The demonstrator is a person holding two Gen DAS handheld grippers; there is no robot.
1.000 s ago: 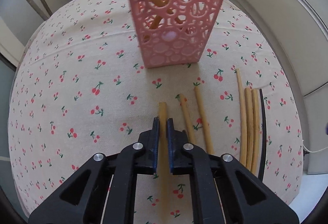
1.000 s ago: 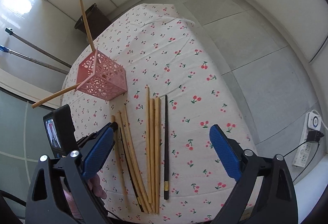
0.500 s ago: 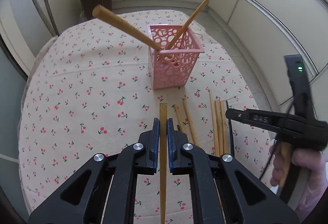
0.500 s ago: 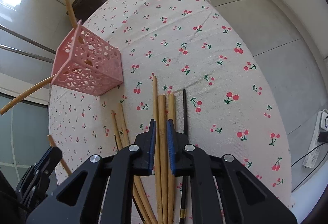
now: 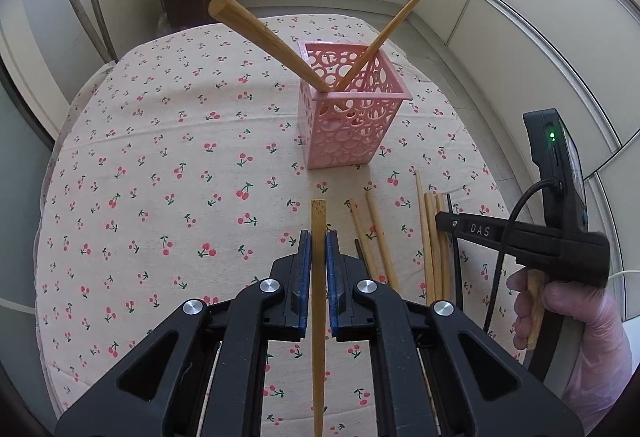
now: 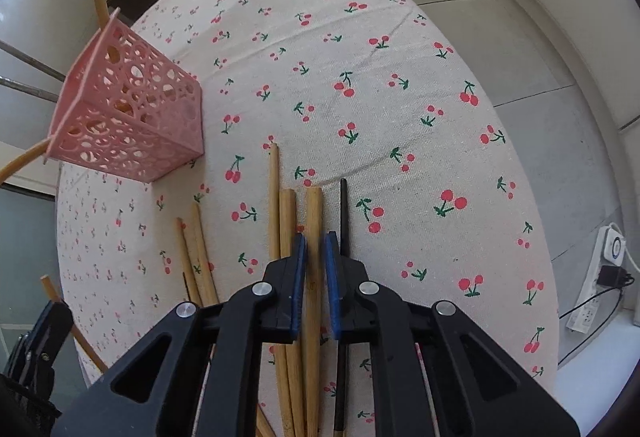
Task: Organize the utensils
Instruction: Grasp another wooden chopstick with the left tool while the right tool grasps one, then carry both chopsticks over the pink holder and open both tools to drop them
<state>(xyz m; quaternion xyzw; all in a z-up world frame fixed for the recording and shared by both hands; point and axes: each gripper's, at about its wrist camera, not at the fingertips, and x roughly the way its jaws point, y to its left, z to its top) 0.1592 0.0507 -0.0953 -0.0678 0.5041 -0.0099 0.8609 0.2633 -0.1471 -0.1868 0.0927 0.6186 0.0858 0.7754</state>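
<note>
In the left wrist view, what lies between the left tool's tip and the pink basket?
Only bare cherry-print tablecloth lies between the left tool, shut on a chopstick, and the pink basket.

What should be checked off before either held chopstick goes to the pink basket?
1. Left gripper shut on a wooden chopstick: ok.
2. Right gripper shut on one wooden chopstick only: ok, though its neighbours lie close against it.
3. Black chopstick clear of the right grip: ok, it lies just outside the pad.
4. Pink basket upright on the tablecloth: ok.
5. Room in the basket: ok, two chopsticks lean inside.
6. Right-held chopstick lifted off the cloth: cannot tell.
</note>
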